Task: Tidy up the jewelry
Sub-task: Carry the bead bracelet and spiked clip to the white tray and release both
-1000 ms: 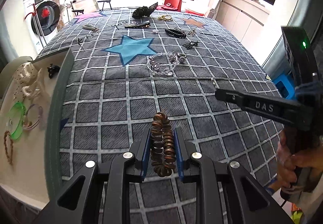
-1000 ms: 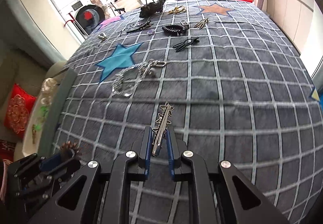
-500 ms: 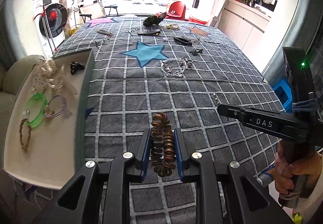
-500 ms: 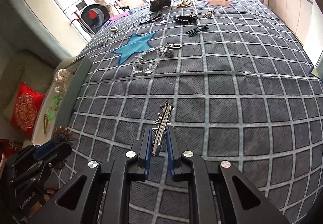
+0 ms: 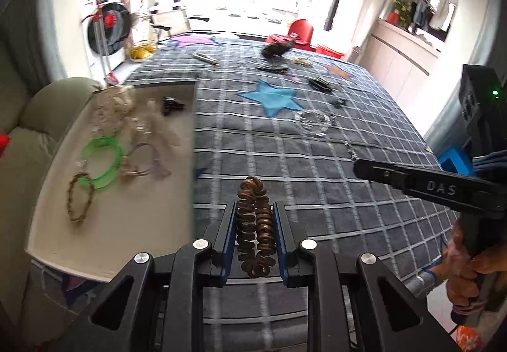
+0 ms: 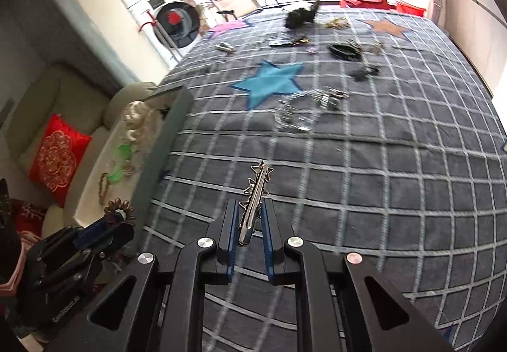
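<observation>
Bedspread (image 5: 317,181), grey checked with a blue star (image 5: 271,98), fills both views. White tray (image 5: 133,225) lies at nine o'clock, holding a green bangle (image 5: 103,162). Left gripper (image 5: 255,219) clamps a brown coiled hair tie (image 5: 255,225); right gripper (image 6: 250,222) pinches a silver star hairpin (image 6: 255,196) at six o'clock.

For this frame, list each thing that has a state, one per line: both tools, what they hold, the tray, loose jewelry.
Left tool: shut on brown coil bracelet, held clear of the bed.
Right tool: shut on silver star clip, lifted.
Tray: open, holding green bangle, braided bracelet and other pieces.
Silver chain: lying loose on the checked blanket.
Black hair clip: lying loose, not yet sorted.
</observation>
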A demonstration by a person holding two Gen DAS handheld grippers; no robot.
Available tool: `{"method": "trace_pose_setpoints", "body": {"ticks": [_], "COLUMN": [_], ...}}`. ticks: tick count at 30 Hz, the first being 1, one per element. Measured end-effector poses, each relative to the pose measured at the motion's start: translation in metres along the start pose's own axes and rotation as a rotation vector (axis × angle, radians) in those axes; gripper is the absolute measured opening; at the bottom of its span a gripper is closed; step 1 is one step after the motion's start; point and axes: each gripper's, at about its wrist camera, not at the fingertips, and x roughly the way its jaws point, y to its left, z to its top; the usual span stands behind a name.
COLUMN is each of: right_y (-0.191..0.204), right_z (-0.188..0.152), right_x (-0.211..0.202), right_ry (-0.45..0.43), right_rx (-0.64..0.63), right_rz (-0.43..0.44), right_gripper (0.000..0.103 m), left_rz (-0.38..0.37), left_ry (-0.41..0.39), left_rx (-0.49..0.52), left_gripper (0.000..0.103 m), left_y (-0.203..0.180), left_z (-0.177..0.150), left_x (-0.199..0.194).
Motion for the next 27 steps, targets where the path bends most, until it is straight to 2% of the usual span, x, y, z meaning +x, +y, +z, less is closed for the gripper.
{"method": "trace_pose_setpoints", "body": {"ticks": [8,14,22,27], "right_y": [0.059,0.107,0.160,0.176], "right_z": [0.016,0.023,0.027,0.024], "right_x": [0.020,0.044,0.093,0.124], "right_ry": [0.023,0.062,0.175,0.230], "right_rx": [-0.093,-0.171,-0.232,-0.256], "right_rz": [0.064,0.116,0.189,0.174], "right_gripper": [0.016,0.016,0.015,0.015], "left_rz": [0.106,0.178,0.208,0.215], "left_ry": [-0.024,-0.013,0.037,0.067], "left_rx": [-0.093,-0.153,-0.181,-0.195], "left_gripper": [0.025,0.025,0.025,0.025], "left_y": [0.069,0.116,0.149,0.158], "left_z": [-0.002,-0.006,-0.012,-0.015], "left_x": [-0.010,-0.008,0.009,0.020]}}
